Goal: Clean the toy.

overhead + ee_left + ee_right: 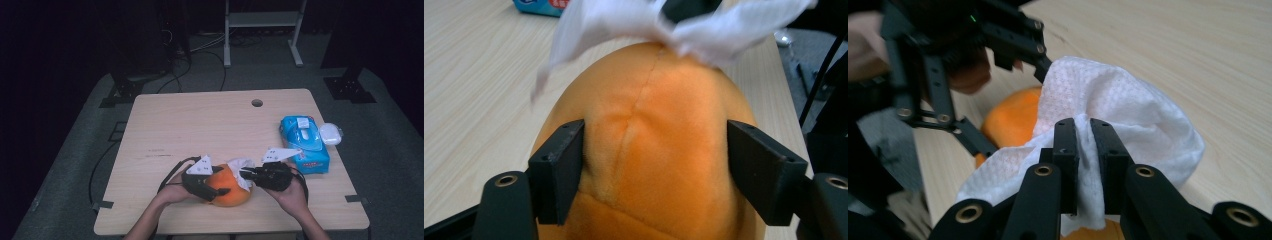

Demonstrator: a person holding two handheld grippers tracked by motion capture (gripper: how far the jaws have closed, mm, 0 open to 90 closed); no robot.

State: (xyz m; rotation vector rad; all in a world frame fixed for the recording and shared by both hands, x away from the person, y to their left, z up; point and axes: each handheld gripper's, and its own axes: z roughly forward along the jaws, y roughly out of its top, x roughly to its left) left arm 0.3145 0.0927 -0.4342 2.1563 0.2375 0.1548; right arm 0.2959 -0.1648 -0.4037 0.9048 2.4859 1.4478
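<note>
In the high view, an orange plush toy lies near the front edge of the wooden counter, between the person's two hands. The left gripper clasps its left side, and the right gripper holds a white wet wipe against its top right. A blue pack of wipes lies farther right, its white lid open to the side.

In the left gripper view, the plush toy is rounded, with short orange pile and a stitched seam up its middle. The jaws press into both flanks, grasping it. The wet wipe drapes over its far end.

In the right gripper view, the jaws are clenched on a fold of the embossed wet wipe, which covers the plush toy.
</note>
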